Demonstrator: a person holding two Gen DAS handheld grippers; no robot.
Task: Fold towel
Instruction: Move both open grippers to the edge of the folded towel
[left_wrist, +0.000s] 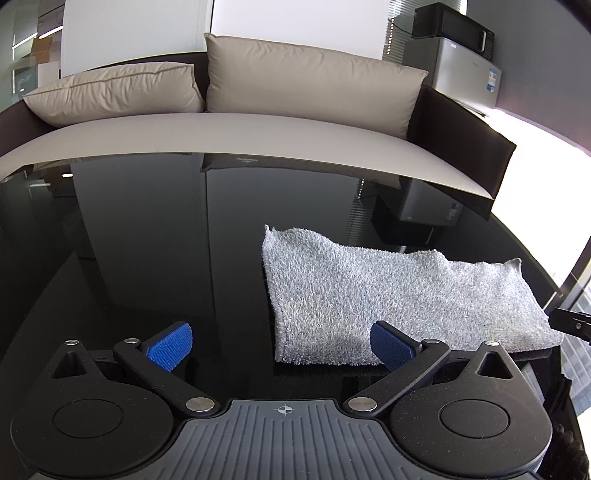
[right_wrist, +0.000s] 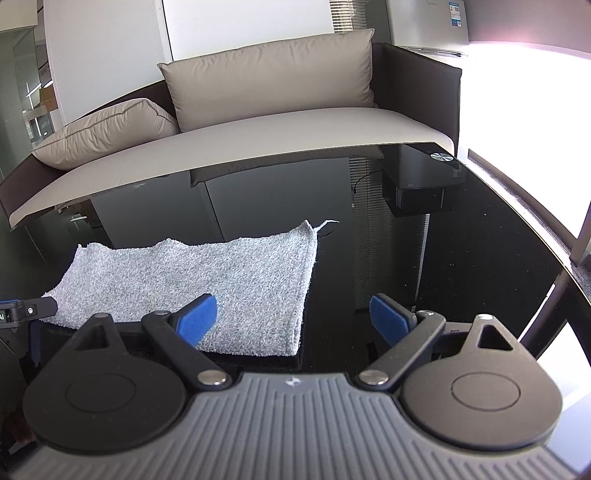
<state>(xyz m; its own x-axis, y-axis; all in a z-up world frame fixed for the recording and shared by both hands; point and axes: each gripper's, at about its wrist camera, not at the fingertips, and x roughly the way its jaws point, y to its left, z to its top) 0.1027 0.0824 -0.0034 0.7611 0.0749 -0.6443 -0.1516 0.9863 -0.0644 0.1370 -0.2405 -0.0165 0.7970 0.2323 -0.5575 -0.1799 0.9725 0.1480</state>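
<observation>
Left wrist view: the towel lies flat on the black glass table, off to the right of centre. It looks folded at least once already, judging by the doubled near edge. The left gripper has its jaws spread wide, nothing in them; its right pad sits over the towel's near-left corner, the other pad over bare glass. My guess is the next fold starts here, so I'd get both pads onto one corner, pinch all the layers, and lift low so the stack doesn't slide. Loads of free table to the left and ahead; sofa sits beyond the far edge.

Right wrist view: same towel, now left of centre, with a loose thread at the far-right corner. Right gripper is wide open too, left pad over the cloth, right pad over glass. Table's right edge curves away nearby, so less room that side.
</observation>
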